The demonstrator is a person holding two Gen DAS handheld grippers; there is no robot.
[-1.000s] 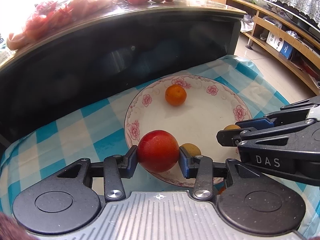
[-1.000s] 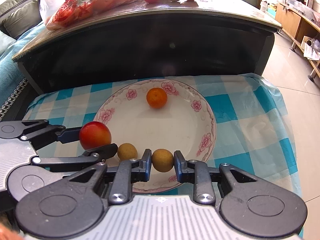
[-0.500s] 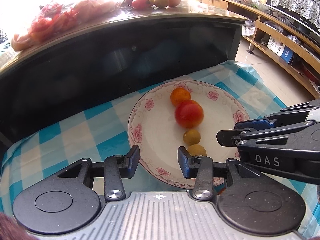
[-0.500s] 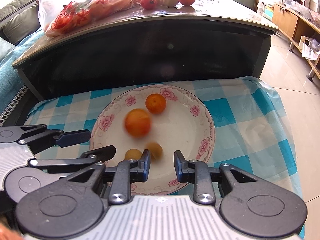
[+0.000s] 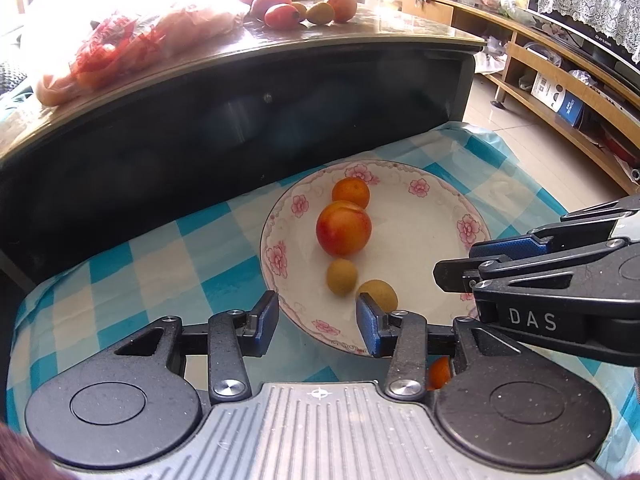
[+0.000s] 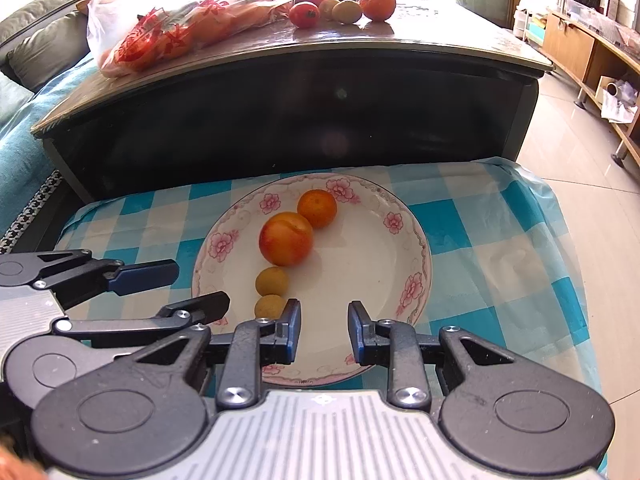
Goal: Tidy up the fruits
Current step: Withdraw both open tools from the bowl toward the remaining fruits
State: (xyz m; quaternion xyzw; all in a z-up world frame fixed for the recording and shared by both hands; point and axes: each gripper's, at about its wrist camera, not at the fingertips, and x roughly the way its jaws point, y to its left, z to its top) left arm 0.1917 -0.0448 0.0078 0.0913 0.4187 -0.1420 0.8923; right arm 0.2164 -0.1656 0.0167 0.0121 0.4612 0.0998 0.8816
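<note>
On the blue-and-white checked tablecloth [image 6: 480,232] sits a floral-rimmed plate [image 6: 404,280] holding a small orange [image 6: 317,208], a red-orange plum-like fruit [image 6: 285,238] and two small tan round fruits [image 6: 272,281] in a row. Left gripper [image 5: 316,316] at the plate's near edge, right gripper [image 6: 323,330] over its near rim, both with jaws parted and empty. Behind the plate, a dark coffee table [image 6: 304,112] carries more fruit [image 6: 340,2] and a red-printed plastic bag [image 6: 176,28]; tiled floor [image 6: 580,152] to its right.

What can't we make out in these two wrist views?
- Left wrist: orange fruit mostly hidden under the left gripper linkage, so its kind is unclear.
- Left wrist: plastic bag contents washed out by glare.
- Right wrist: plate near rim hidden behind the right gripper.
</note>
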